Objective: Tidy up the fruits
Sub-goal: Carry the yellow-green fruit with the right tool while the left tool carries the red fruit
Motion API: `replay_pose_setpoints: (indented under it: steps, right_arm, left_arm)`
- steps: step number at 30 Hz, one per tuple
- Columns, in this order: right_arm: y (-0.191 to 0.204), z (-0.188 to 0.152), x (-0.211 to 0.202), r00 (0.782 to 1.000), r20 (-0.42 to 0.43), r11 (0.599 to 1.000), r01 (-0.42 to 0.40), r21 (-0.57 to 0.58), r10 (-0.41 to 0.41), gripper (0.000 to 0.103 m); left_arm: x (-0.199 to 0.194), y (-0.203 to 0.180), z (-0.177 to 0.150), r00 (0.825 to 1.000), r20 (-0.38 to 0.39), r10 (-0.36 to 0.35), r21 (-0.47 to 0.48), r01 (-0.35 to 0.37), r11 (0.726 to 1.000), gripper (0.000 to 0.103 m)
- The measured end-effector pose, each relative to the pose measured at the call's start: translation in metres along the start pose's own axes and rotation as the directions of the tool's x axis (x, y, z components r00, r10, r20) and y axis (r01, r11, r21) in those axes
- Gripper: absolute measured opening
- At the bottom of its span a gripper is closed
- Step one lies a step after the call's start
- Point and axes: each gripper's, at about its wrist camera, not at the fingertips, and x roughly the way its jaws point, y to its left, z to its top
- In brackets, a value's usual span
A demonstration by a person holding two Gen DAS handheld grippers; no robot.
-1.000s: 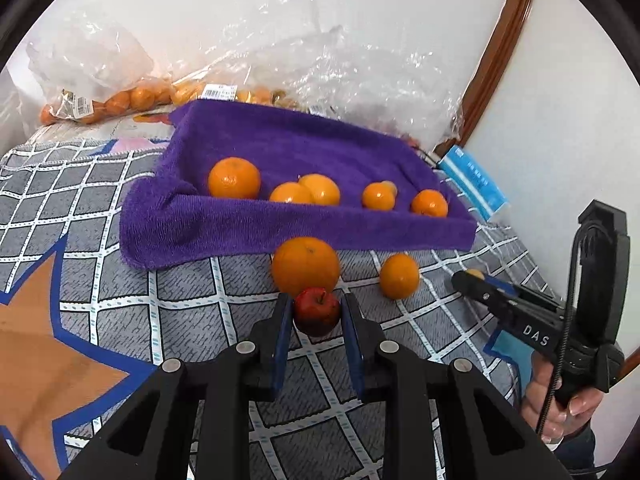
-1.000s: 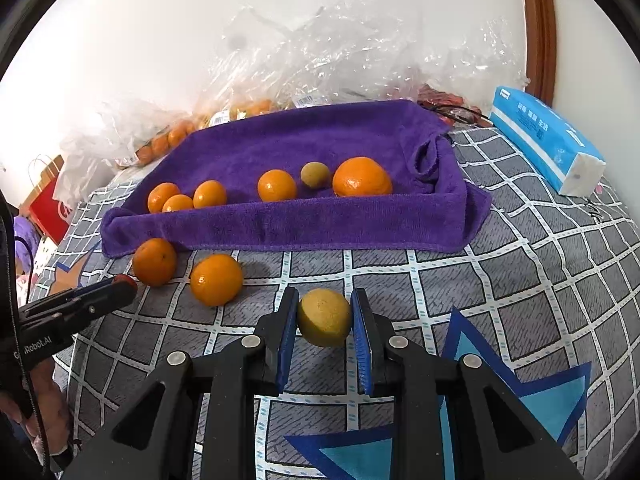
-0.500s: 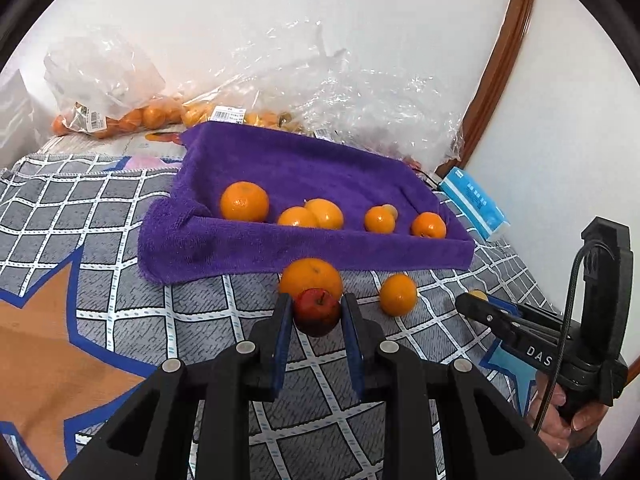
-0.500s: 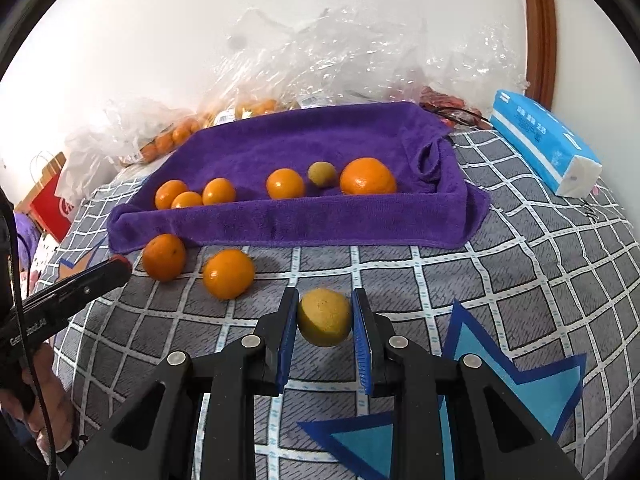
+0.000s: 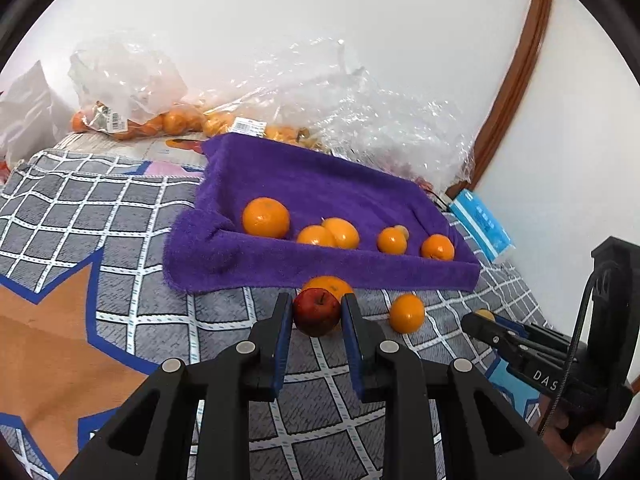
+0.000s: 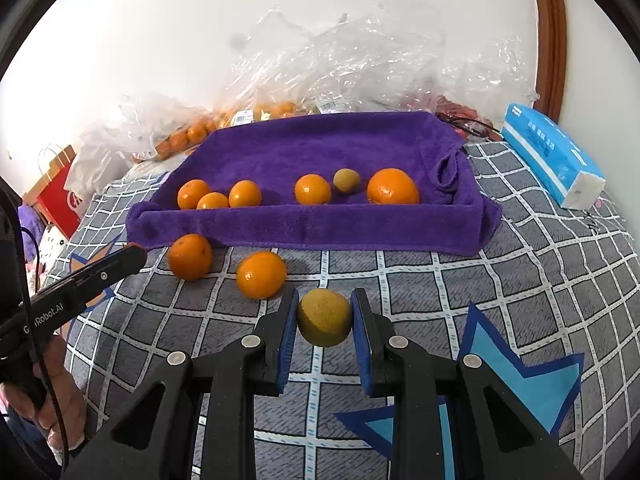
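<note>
1. Both views now sit closer to the purple towel (image 6: 308,236) than a second ago, with each fruit unchanged between its pads.
2. Left hand-held gripper (image 5: 316,312) is clamped on a small red apple (image 5: 317,312), held off the checked bed cover (image 5: 120,216), just in front of a loose orange (image 5: 330,283).
3. Right hand-held gripper (image 6: 325,322) is closed on a yellow-green fruit (image 6: 325,322), also clear of the cover.
4. Six fruits lie on the towel; two oranges (image 6: 261,274) rest outside it.
5. Both held fruits look light, firm and round, with smooth skin likely to slip; gripping across the widest middle, as now, seems safest, and without squeezing hard enough to bruise.
</note>
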Motion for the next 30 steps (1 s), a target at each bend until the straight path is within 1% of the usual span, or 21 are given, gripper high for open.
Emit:
replay_pose_setpoints:
  steps: [6, 9, 12, 15, 18, 21, 25, 30]
  right_arm:
    - [0.009, 0.007, 0.000, 1.000, 0.012, 1.000, -0.003, -0.004, 0.003, 0.026]
    - [0.015, 0.012, -0.001, 1.000, 0.019, 1.000, -0.010, -0.007, 0.010, 0.026]
    - [0.020, 0.019, -0.003, 0.999, 0.034, 1.000, -0.009, -0.020, 0.010, 0.026]
    - [0.022, 0.027, -0.005, 0.999, 0.044, 1.000, -0.016, -0.019, 0.017, 0.026]
    - [0.023, 0.037, -0.007, 0.998, 0.059, 1.000, -0.025, -0.016, 0.026, 0.026]
    - [0.023, 0.047, -0.009, 0.996, 0.085, 0.999, -0.018, -0.028, 0.021, 0.026]
    - [0.021, 0.060, -0.009, 0.993, 0.122, 0.999, -0.002, -0.039, 0.007, 0.026]
    - [0.014, 0.077, -0.003, 0.990, 0.143, 1.000, 0.001, -0.027, 0.002, 0.026]
  left_arm:
    - [-0.006, 0.007, 0.003, 1.000, 0.023, -0.003, -0.035, 0.004, 0.999, 0.024]
    - [-0.007, 0.008, 0.005, 1.000, 0.017, 0.004, -0.040, -0.004, 0.999, 0.024]
    - [-0.009, 0.011, 0.006, 1.000, 0.002, 0.000, -0.070, 0.000, 0.998, 0.024]
    - [-0.010, 0.011, 0.011, 1.000, -0.018, 0.025, -0.074, -0.026, 0.997, 0.024]
    - [-0.013, 0.006, 0.021, 0.999, -0.048, 0.012, -0.059, -0.015, 0.998, 0.024]
    - [-0.019, 0.002, 0.034, 0.999, -0.037, 0.010, -0.054, -0.012, 0.998, 0.024]
    - [-0.021, -0.005, 0.056, 0.999, -0.001, 0.035, -0.020, -0.035, 0.999, 0.024]
    - [-0.003, -0.007, 0.077, 0.998, 0.019, 0.064, 0.005, -0.065, 0.998, 0.024]
